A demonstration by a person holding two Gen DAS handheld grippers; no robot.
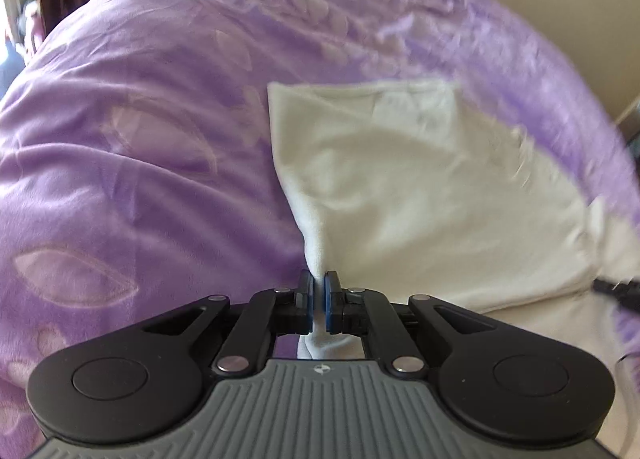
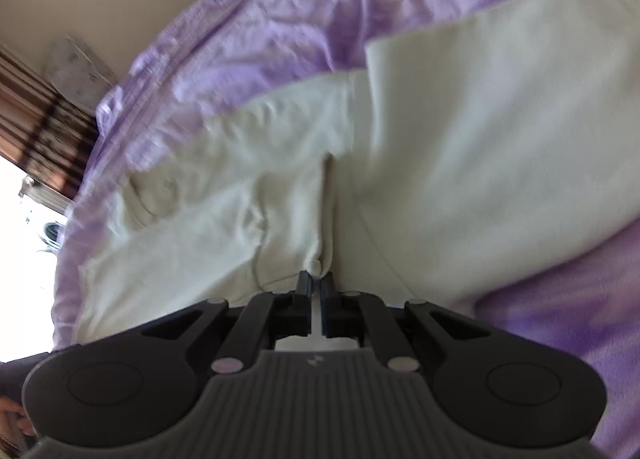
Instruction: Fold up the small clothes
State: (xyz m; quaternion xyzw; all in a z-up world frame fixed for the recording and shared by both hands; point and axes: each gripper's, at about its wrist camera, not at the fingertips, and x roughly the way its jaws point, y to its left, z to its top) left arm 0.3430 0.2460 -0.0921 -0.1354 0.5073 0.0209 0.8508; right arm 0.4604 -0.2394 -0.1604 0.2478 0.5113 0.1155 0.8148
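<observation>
**Both grippers pinch the white garment on the bed**

White garment (image 1: 420,187) lies on the purple blanket (image 1: 140,119), partly doubled over: one layer's straight edge crosses another in the right wrist view. Left gripper (image 1: 319,291) is closed on a bunched corner, cloth squeezed between its blue pads (image 1: 330,299). Right gripper (image 2: 317,291) is likewise clamped on a small tuck of fabric at the near edge. Two grips on one hem, likely so the edge travels as a straight line for the coming fold. Fabric looks soft, prone to sagging between the holds.
</observation>
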